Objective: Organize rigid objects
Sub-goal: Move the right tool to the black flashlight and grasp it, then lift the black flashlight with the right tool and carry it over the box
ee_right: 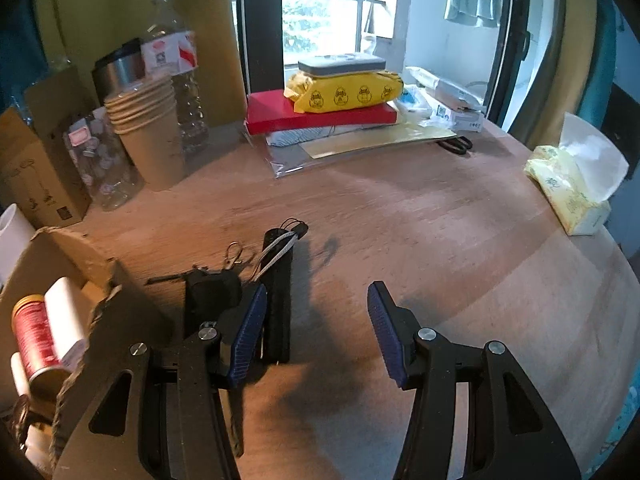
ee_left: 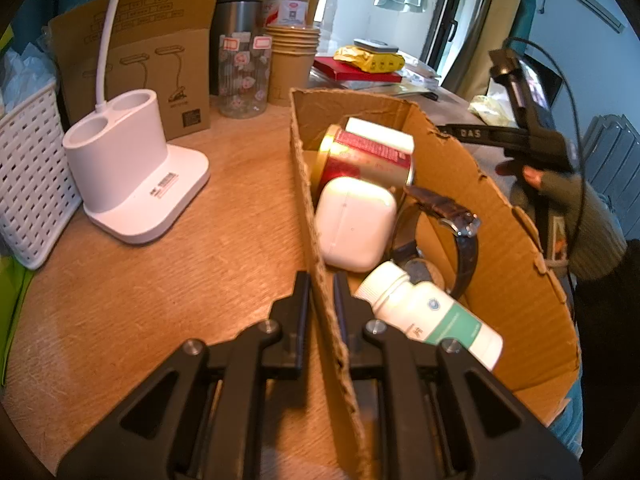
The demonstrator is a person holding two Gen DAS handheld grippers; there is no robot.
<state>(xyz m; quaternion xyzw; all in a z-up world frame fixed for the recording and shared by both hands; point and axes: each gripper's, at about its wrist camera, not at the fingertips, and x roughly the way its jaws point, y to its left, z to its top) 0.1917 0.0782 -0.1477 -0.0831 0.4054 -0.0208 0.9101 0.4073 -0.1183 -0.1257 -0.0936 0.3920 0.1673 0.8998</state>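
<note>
My left gripper [ee_left: 321,292] is shut on the near-left wall of the cardboard box [ee_left: 508,248], one finger outside and one inside. Inside the box lie a white pill bottle [ee_left: 436,316], a white earbud case [ee_left: 354,222], a red can [ee_left: 366,158], a white block [ee_left: 380,133] and a dark-strapped watch [ee_left: 456,220]. My right gripper [ee_right: 316,332] stands open just above the wooden table, nothing between its blue pads. A black stick-shaped object with a lanyard [ee_right: 278,292] and a black key fob with a ring [ee_right: 212,292] lie by its left finger. The box corner [ee_right: 60,256] shows at the left.
A white lamp base [ee_left: 132,172], white basket [ee_left: 28,184], lamp carton [ee_left: 152,60], paper cups [ee_right: 150,132], tumbler and bottles stand at the back. Red book, yellow packet [ee_right: 344,94] and papers lie by the window. A tissue pack [ee_right: 572,188] sits at the table's right edge.
</note>
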